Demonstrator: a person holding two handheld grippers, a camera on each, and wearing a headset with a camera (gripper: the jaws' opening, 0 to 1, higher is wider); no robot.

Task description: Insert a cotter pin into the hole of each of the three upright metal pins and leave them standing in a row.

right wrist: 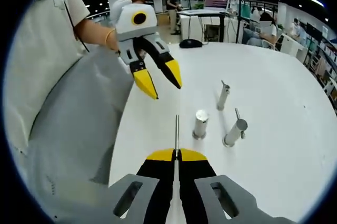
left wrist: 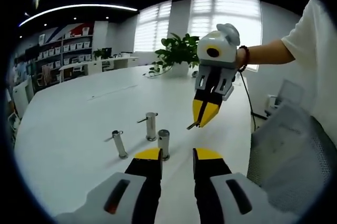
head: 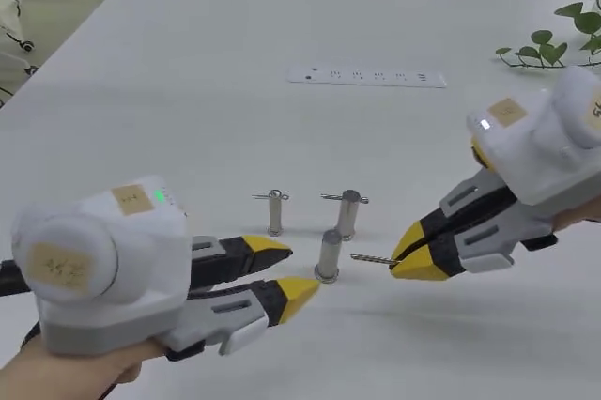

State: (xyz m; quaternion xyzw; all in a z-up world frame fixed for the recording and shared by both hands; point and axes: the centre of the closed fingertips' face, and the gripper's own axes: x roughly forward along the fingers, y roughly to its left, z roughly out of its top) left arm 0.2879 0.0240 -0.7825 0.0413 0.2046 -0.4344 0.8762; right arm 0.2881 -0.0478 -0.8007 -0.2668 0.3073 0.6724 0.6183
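Observation:
Three upright metal pins stand on the white table (head: pixel 188 90). The back left pin (head: pixel 275 213) and back right pin (head: pixel 348 215) each carry a cotter pin through the top. The front pin (head: pixel 328 254) has a bare top. My right gripper (head: pixel 399 262) is shut on a cotter pin (head: pixel 374 258) that points at the front pin from the right, a short gap away. The right gripper view has this cotter pin (right wrist: pixel 177 132) sticking out of the right gripper (right wrist: pixel 177 154) towards the front pin (right wrist: pixel 200 124). My left gripper (head: pixel 291 269) stands open, just left of the front pin (left wrist: pixel 164 144).
A white power strip (head: pixel 366 76) lies farther back on the table. A green plant (head: pixel 559 43) reaches in at the far right. Desks, shelves and office chairs stand beyond the table in the gripper views.

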